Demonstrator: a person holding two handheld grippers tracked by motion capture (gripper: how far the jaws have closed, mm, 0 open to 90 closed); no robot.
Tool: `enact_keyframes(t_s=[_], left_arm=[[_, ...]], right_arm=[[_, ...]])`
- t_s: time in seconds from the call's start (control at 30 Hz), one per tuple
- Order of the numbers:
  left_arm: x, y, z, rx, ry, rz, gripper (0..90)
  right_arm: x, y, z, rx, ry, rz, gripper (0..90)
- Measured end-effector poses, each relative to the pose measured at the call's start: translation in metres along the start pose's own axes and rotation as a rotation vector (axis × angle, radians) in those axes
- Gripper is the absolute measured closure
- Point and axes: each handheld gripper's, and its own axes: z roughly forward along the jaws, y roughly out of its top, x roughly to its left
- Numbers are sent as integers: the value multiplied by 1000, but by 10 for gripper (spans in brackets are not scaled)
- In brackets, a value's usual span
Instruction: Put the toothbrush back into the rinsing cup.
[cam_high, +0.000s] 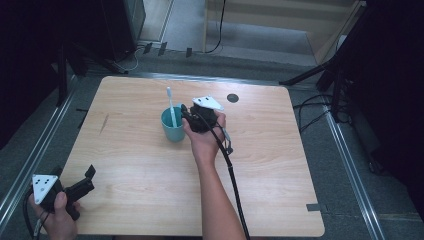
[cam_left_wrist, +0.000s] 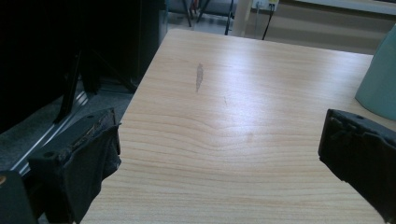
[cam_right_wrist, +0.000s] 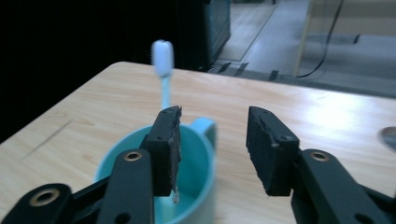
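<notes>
A teal cup stands near the middle of the wooden table, with a white toothbrush upright in it, bristles at the top. My right gripper is at the cup's right rim and open. In the right gripper view its fingertips hang over the cup, one jaw above the mouth, the other outside the rim; the toothbrush rises behind, untouched. My left gripper rests open at the table's front left corner, holding nothing. Its view looks along the bare tabletop toward the cup.
A small black round mark lies on the table behind the right hand. A dark scuff marks the wood at the left. Dark stand legs and cables sit on the floor beyond the far and right edges.
</notes>
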Motion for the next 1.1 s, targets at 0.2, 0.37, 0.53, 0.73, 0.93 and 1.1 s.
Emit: enact_keyframes(t_s=[0.2,0.37,0.53,0.73,0.93,1.1], left_arm=[[0,0,0,1,2,3,0],[-1,0,0,-1,2,6,0],[-1,0,0,0,0,14,0],[-2,0,0,-1,0,18,0],[-2,0,0,-3,-1,20,0],[-2,0,0,-2,0,24,0]], right_arm=[[-18,4,-13,21,-33,35,412],[-40,2,-28,22,-47,78,253],[-59,-3,-40,34,-86,54,179],[-84,-13,-53,58,-69,82,126],[-105,-26,-71,64,-127,74,131],[-120,-35,-85,48,-134,86,133]])
